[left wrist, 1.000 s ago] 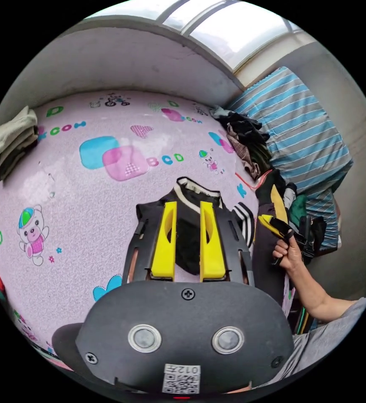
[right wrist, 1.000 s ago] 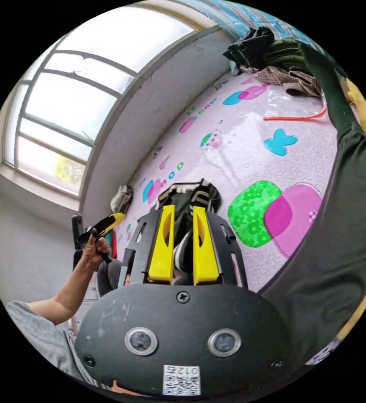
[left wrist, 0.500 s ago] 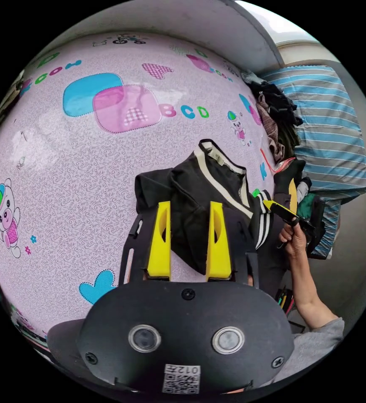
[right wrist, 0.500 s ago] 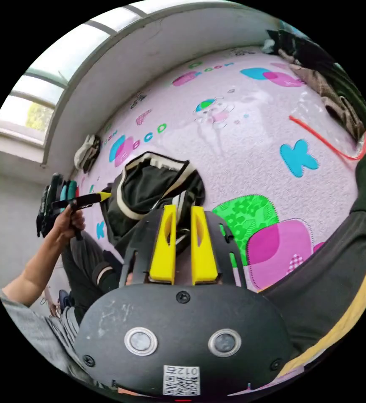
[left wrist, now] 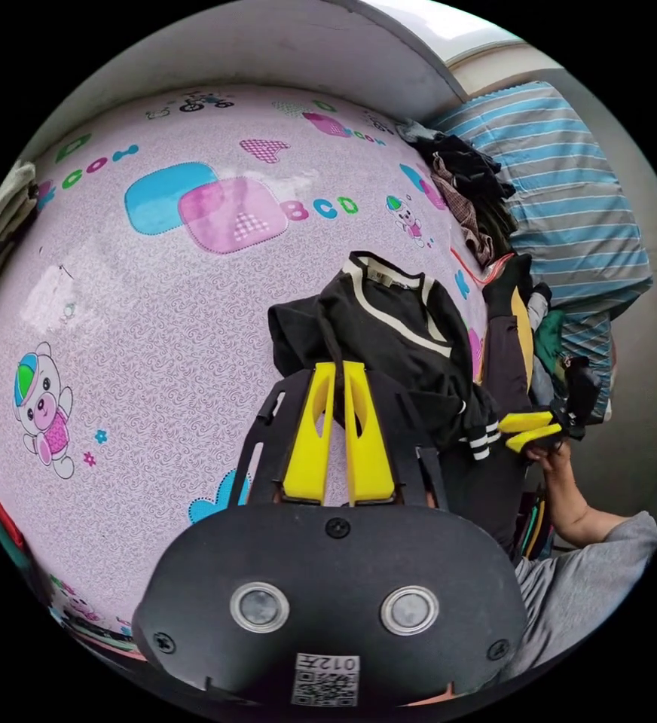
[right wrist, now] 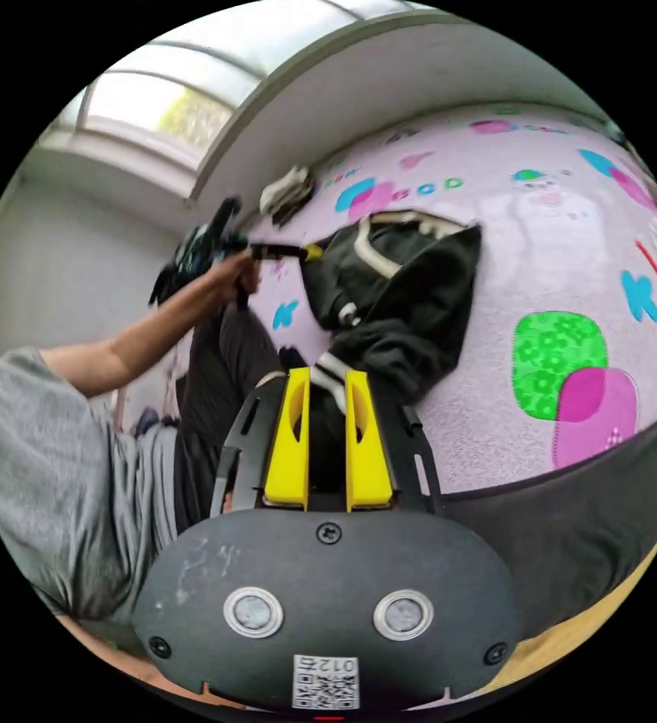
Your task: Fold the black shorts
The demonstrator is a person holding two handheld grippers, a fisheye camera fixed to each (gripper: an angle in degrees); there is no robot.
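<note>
A: Item one?

B: Black shorts with cream-striped trim, crumpled in a heap on the pink cartoon-print mat, near its edge.

A: Holds?

B: Left gripper: yellow fingers nearly together, pinching a dark fold at the heap's near-left side. Right gripper: fingers clamped on the striped hem at the heap's other end.

A: Orientation?

B: The long axis runs between the two grips; the cream waistband lies on the far side. Spreading likely means drawing the hands apart.
</note>
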